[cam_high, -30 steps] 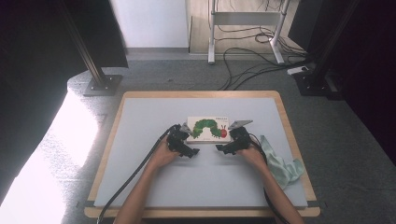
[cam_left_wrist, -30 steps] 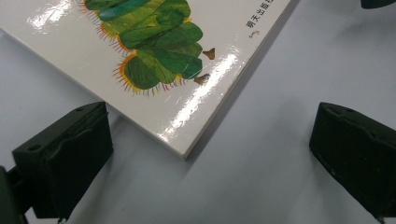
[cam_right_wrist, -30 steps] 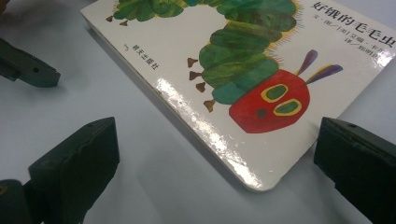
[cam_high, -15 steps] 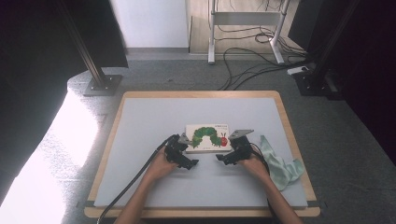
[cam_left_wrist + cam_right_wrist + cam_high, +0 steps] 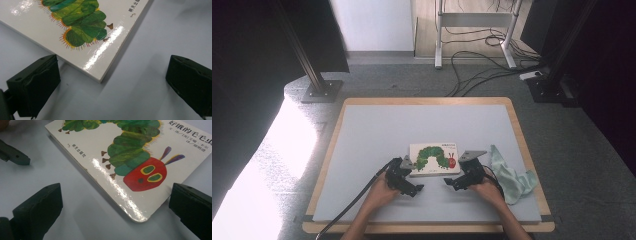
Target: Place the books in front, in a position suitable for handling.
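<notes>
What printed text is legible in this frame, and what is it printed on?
"好饿的毛毛虫": title on the book cover, top right in the right gripper view; its last character is cut by the picture's edge.
"明天出版社": small print along the cover's near edge by the spine, partly cut off in the left gripper view.
Author and translator lines under the title: too small to read surely.
The cloth carries no text.

In the high view, strong daylight burns out the floor [image 5: 257,165] off the counter's [image 5: 377,125] left edge, while both far corners of the room sink into darkness. Both close views are sharp, with white glare streaks across the glossy book [image 5: 105,47] [image 5: 117,185] cover and soft shadows under its edges.
</notes>
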Demonstrator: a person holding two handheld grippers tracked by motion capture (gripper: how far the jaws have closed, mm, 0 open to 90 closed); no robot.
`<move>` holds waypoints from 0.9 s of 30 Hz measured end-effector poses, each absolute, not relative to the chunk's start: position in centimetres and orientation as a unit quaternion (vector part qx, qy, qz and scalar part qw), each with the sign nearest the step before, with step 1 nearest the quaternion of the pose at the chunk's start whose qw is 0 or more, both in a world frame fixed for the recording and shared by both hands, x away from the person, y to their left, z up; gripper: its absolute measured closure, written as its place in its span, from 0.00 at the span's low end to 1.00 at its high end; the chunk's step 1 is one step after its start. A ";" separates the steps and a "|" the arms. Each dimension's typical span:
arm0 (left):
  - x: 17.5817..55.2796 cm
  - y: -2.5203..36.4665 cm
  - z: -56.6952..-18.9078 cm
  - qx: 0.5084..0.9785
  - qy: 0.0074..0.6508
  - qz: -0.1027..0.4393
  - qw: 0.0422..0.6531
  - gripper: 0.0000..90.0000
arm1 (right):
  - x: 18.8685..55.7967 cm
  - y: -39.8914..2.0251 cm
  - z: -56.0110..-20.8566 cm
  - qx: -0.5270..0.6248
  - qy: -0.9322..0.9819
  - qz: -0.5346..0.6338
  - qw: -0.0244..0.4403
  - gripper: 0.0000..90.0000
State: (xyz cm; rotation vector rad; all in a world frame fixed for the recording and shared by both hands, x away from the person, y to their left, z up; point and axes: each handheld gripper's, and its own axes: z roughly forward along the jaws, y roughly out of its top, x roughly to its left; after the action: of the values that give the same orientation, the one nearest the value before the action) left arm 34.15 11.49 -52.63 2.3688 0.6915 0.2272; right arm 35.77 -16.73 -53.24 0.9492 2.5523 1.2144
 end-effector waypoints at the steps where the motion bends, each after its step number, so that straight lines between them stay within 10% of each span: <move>1: 33.8 11.5 -52.7 0.903 0.266 0.087 0.327 0.00 | 35.4 -16.7 -53.2 0.317 0.854 0.406 0.079 0.00; 27: 37.6 18.0 -51.9 0.882 0.308 0.134 0.329 0.00 | 35.8 -17.4 -52.9 0.321 0.853 0.394 0.118 0.00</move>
State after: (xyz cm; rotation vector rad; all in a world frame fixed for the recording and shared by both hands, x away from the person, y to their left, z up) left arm 37.64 18.02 -51.89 2.3089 0.8070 0.3505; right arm 35.77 -17.38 -52.88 0.9394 2.4946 1.1525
